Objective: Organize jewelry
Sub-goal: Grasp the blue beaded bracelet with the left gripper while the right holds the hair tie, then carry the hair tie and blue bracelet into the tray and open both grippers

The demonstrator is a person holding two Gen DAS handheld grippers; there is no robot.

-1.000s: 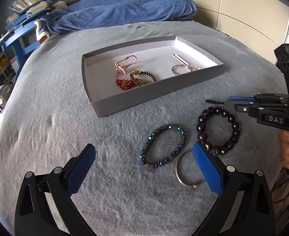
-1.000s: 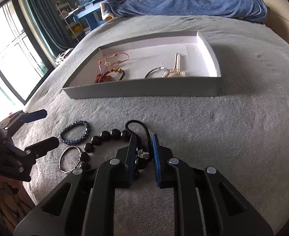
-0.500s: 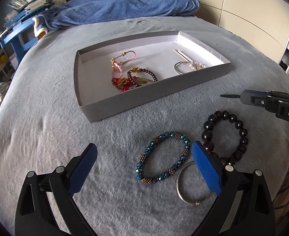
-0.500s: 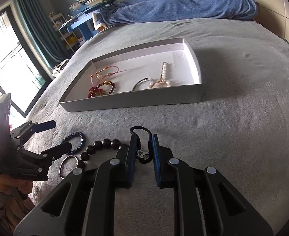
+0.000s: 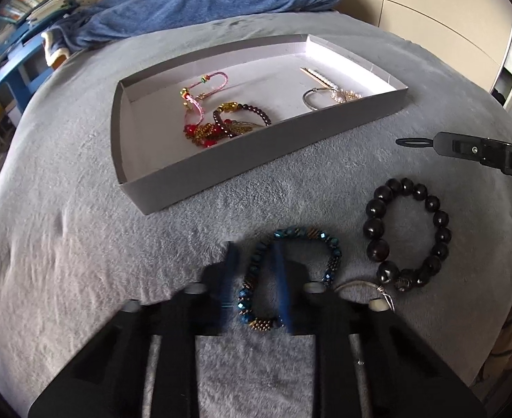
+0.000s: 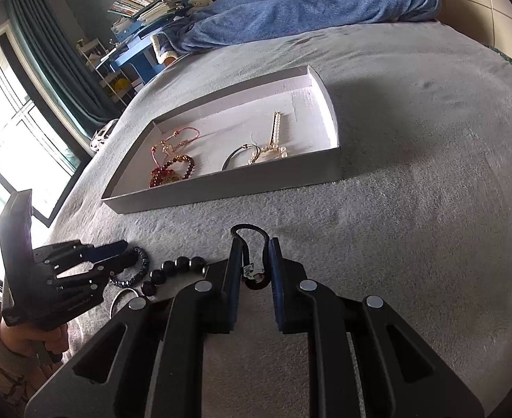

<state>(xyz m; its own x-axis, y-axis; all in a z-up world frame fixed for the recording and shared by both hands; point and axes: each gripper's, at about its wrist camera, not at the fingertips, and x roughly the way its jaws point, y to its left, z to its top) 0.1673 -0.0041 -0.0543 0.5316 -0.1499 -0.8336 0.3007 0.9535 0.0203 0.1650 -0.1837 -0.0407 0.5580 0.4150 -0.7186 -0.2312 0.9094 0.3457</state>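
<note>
Left tool [image 5: 254,261]: jaws have just been closing and now pinch the near-left arc of the blue beaded bracelet [image 5: 329,244]; one blue pad sits inside the loop, the other outside it. The pads are blurred, so how firm the bite is cannot be told. The bracelet lies flat on the grey bed cover [image 5: 64,244], its long axis running from the tool's tip toward 1 o'clock.

From the left tool outward, left wrist view:
- Silver bangle [image 5: 353,285] at 4 o'clock, just beside the right jaw arm and partly hidden by it.
- Dark wooden bead bracelet [image 5: 374,226] at 3 o'clock, near, touching the bangle's far end.
- Grey jewelry box [image 5: 256,146] at 12 o'clock, well apart, open top, long side facing the tool. It holds a pink cord bracelet [image 5: 217,76], a red and gold bead cluster [image 5: 203,134], a pearl hair clip [image 5: 320,78].

Right tool [image 6: 254,259]: clenched on a black hair tie [image 6: 249,228] with a small charm; its loop sticks out past the tips. The box [image 6: 221,188] lies at 12 o'clock, well apart.

Judgement: the coming move turns on the box lying straight ahead of both tools across bare cover. The left tool looks slightly nearer its near wall; the lift must clear that wall before release. A one-sided pinch may let the bracelet swing.
</note>
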